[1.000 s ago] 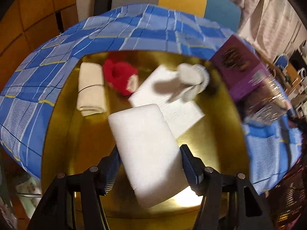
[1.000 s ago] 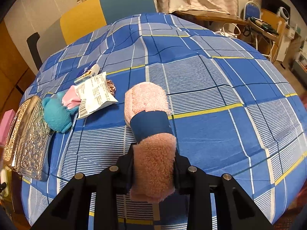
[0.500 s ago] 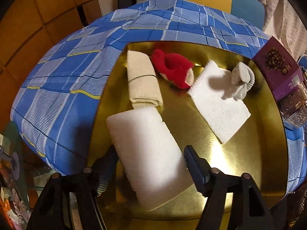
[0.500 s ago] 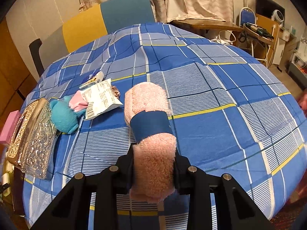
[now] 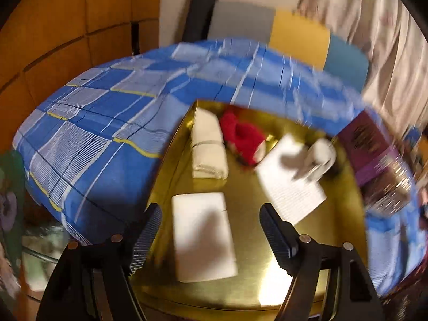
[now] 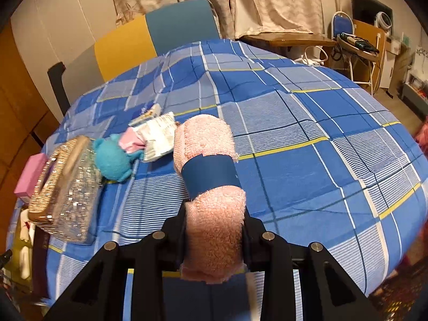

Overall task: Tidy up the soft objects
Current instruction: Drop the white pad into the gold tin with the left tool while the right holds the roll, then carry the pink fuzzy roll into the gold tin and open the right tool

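Warm, dim indoor light. The left wrist view is smeared by motion blur, with glare on the gold tray (image 5: 281, 281) and a soft shadow across the white sponge (image 5: 203, 235). The right wrist view is sharper; both bend and darken at the edges.

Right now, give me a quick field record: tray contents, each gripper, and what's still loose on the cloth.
tray: gold tray on the blue checked tablecloth
in tray: white foam block, cream rolled towel, red plush, white knit cloth, grey-white sock roll
left gripper: jaws just opened wide, clear of the foam block lying between them
right gripper: shut on the pink rolled towel
loose on cloth: teal plush, paper packet
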Motion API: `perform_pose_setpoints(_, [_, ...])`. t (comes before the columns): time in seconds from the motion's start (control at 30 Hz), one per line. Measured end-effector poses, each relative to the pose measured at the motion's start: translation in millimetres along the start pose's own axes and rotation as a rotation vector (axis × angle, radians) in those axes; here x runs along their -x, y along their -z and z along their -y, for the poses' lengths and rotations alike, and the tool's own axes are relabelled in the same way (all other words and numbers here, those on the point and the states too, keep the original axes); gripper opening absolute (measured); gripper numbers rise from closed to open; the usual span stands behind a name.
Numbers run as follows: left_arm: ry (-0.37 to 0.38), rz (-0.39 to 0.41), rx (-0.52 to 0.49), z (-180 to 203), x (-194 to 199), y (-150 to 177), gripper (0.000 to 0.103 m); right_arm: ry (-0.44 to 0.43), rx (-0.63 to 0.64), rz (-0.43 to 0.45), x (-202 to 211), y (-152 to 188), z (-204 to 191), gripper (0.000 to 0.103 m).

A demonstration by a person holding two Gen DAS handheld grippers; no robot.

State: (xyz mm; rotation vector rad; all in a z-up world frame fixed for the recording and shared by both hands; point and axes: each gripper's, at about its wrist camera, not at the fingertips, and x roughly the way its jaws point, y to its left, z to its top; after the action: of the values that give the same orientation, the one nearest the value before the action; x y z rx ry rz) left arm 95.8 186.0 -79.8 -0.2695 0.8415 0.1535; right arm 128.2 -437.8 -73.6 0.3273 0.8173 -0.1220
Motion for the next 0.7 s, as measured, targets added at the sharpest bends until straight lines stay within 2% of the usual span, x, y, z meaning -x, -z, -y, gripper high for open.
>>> perform_pose_setpoints(0.1, [0.081, 0.051, 0.064, 4.4, 13.2, 11.3, 0.077, -0.038, 0.004, 0.036, 17.4, 2.3, -17.6, 0.033])
perform_pose_setpoints(0.23, [0.127, 0.071, 0.079, 15.4, 18.6, 23.5, 0.077, -0.119, 0.032, 0.079, 40.8, 2.7, -53.6, 0.033])
perform_pose_setpoints(0.47, [0.100, 0.078, 0.002, 31.8, 26.8, 38.6, 0.076, -0.311, 0.208, 0.092, 73.6, 11.5, -152.2, 0.033])
perform_pose_setpoints(0.6, [0.081, 0.052, 0.013, 28.4, 24.8, 41.9, 0.076, -0.434, 0.293, 0.029, 71.0, 30.0, -216.2, 0.033])
perform_pose_setpoints(0.7, [0.070, 0.047, 0.030, 23.2, 24.7, 41.6, 0.076, -0.487, 0.344, -0.018, 61.3, 46.0, -256.2, 0.033])
